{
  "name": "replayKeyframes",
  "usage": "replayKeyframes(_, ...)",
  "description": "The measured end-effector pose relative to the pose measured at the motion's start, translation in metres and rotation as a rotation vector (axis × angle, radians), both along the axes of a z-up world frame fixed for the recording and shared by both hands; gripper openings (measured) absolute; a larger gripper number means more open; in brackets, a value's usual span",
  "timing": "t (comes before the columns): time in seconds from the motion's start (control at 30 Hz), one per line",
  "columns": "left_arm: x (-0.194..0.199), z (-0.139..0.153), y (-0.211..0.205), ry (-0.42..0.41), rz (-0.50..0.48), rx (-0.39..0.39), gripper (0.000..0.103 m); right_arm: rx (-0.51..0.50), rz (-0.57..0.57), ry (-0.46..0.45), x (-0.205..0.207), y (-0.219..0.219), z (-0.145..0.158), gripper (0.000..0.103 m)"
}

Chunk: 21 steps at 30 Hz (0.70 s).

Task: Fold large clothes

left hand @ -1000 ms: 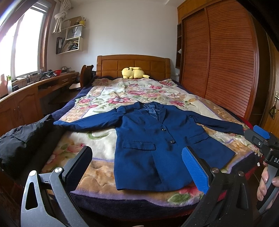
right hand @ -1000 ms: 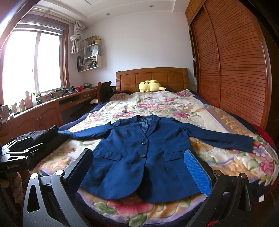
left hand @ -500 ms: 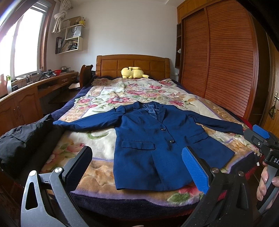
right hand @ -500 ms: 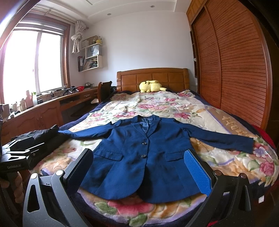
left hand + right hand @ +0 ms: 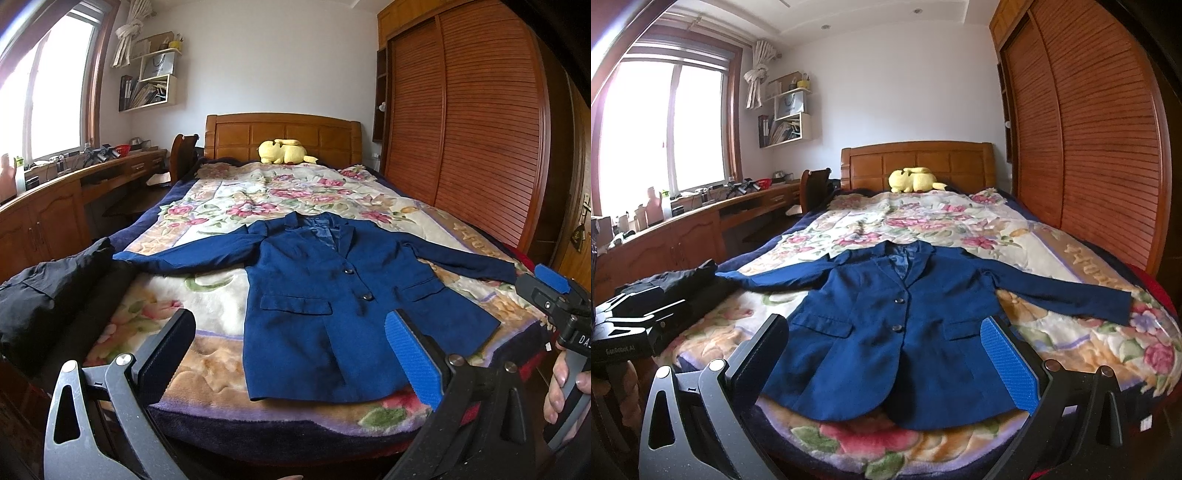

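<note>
My left claw is spread wide and holds nothing; my right claw is likewise wide apart and empty. Both hover at the foot of the bed, short of the blue jacket. The jacket lies flat on the bed's floral blanket, front up, buttoned, sleeves spread outward, collar toward the headboard. A yellow plush toy rests against the headboard.

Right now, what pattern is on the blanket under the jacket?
The plush bed blanket under the navy blue suit jacket has a pink-and-green floral print on cream, clearest in the right wrist view.
</note>
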<state>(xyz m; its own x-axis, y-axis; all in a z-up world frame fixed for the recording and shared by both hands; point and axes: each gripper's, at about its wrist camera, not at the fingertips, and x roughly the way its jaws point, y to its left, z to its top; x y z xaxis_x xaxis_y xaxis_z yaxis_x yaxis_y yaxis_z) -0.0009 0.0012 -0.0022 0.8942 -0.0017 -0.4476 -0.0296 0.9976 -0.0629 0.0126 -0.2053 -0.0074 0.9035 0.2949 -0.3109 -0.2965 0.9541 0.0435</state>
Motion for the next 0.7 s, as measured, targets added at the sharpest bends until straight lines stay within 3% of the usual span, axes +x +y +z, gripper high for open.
replayKeyframes(0.33, 0.021, -0.021, 0.018, 0.028, 0.031, 0.015, 0.103, -0.019, 0.025, 0.015, 0.018, 0.011, -0.004, 0.103)
replayKeyframes(0.7, 0.063, -0.052, 0.052, 0.109, 0.084, 0.029, 0.103, -0.032, 0.069, 0.059, 0.064, 0.027, -0.012, 0.103)
